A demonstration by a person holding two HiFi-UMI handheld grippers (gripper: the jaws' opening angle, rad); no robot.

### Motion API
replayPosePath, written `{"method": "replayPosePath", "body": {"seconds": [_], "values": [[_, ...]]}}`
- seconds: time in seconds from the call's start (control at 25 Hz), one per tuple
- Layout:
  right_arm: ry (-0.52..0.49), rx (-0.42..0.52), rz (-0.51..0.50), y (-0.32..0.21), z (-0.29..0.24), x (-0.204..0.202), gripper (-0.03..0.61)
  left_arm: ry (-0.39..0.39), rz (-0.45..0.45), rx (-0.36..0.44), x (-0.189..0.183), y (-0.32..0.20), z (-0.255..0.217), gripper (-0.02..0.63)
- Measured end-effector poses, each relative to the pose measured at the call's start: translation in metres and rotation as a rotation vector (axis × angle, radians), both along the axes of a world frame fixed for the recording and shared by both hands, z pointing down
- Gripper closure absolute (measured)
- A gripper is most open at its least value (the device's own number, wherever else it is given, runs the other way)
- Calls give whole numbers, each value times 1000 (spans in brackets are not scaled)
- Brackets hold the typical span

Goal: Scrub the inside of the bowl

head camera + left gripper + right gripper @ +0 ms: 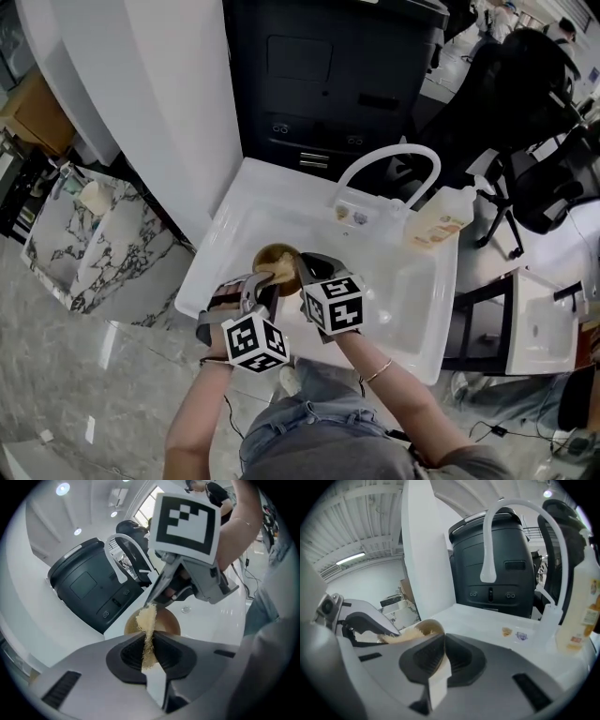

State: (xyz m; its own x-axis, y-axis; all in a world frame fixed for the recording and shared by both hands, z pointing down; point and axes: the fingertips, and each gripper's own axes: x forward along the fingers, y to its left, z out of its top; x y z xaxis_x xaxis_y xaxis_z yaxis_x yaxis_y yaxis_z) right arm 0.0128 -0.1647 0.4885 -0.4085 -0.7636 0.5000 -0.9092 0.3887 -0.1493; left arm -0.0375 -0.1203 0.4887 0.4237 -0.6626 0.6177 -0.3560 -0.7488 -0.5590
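Note:
A brown bowl (pixel 270 256) is held tilted over the white sink (pixel 417 314). My right gripper (pixel 306 273) is shut on the bowl's rim; in the right gripper view the rim (pixel 430 628) runs down between the jaws of that gripper (pixel 440 654). My left gripper (pixel 260 286) is shut on a beige scrub pad (pixel 282 271). In the left gripper view the pad (pixel 147 619) sticks out of the closed jaws of the left gripper (pixel 149 642) and its far end reaches into the bowl (pixel 167 623). The pad (pixel 400 635) lies against the bowl's inner wall.
An arched white faucet (pixel 389 157) stands at the sink's back edge, with a soap bottle (pixel 437 226) to its right. A round drain (pixel 382 319) sits in the basin. A dark cabinet (pixel 328 75) is behind the sink, an office chair (pixel 534 103) to the right.

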Motion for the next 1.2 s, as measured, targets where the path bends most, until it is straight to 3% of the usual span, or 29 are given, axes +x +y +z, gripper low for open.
{"method": "replayPosePath", "body": {"seconds": [0.16,0.4,0.64,0.92,1.2], "values": [[18,22,-34,2,-4,-12,557,31,-30,-100,-2,7,14,568],[11,24,-71,4,-6,-21,558,173,-66,-265,-3,16,23,568],[16,37,-89,3,-7,-18,558,276,-29,-387,7,24,24,568],[25,19,-94,1,-2,-13,558,276,64,-452,15,37,22,568],[20,-29,-80,-1,9,-9,558,268,97,-489,14,47,19,568]]}}
